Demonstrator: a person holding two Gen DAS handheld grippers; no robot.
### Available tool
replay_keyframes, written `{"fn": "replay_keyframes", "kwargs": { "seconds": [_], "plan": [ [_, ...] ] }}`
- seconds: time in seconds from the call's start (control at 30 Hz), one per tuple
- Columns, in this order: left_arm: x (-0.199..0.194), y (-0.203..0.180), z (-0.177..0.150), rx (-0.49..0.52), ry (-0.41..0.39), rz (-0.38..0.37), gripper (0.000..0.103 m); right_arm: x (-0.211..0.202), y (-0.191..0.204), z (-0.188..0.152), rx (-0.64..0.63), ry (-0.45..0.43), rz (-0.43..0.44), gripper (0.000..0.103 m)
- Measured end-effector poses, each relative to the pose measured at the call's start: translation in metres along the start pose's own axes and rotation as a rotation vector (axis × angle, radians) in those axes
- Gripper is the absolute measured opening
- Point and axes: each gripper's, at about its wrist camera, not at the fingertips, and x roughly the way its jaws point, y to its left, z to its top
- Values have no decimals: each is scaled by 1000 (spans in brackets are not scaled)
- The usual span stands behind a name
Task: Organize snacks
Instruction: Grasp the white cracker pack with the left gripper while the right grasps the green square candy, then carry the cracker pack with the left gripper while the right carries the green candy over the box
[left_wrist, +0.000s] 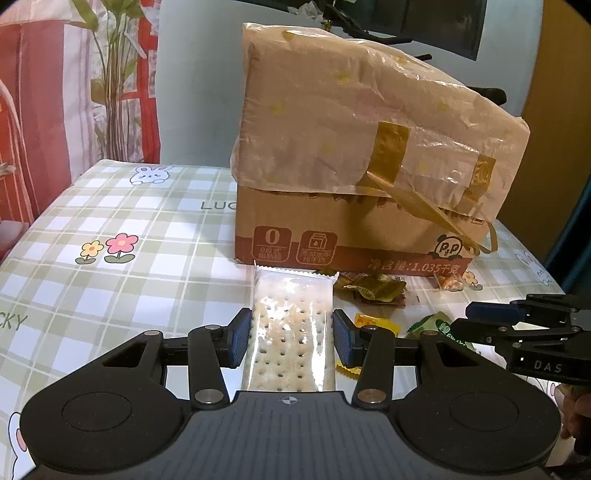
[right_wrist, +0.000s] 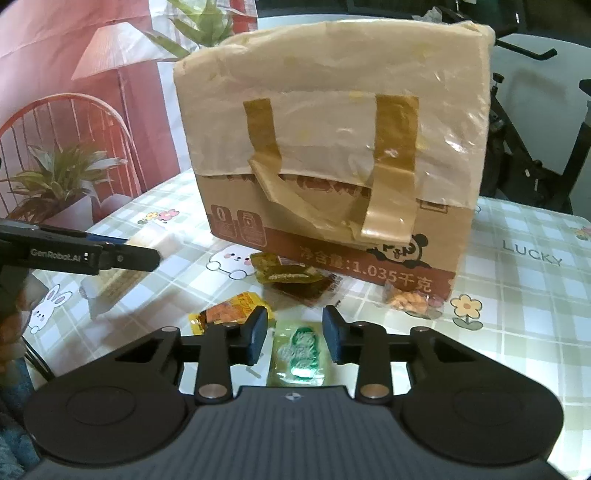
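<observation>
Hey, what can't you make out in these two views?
- Cardboard box contents: both views, plastic bag covers the top.
- Cracker packet near end: left view, tool body hides it.
- Green packet label: right view, blurred.
- Orange snack wrapper: too small.

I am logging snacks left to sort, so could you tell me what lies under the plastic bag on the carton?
The plastic bag drapes over the upper part of the cardboard carton; only the carton's printed lower band shows. The carton's top and contents are covered, so nothing inside can be seen.
</observation>
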Motion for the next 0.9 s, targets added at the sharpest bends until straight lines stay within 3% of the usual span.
{"fn": "replay_keyframes", "kwargs": {
  "seconds": [0.13,0.27,0.47,0.63,0.8,0.83,0.9],
  "plan": [
    [-4,3,-2,-11,-4,4,49,0,-1,-3,2,14,-1,37],
    [-2,7,-4,-27,10,9,49,3,5,-7,-32,30,1,55],
    [-1,7,-6,-24,15,4,49,12,15,-12,-98,59,0,59],
    [2,6,-7,-23,25,3,49,20,2,-11,-48,74,-75,59],
    [0,8,-7,-24,21,7,49,34,-2,-13,-38,116,-49,60],
    [-1,8,-7,-25,20,8,49,34,-1,-13,-50,116,-54,58],
    [-3,7,-6,-24,12,7,49,34,-1,-12,-58,120,-44,42]
  ]
}}
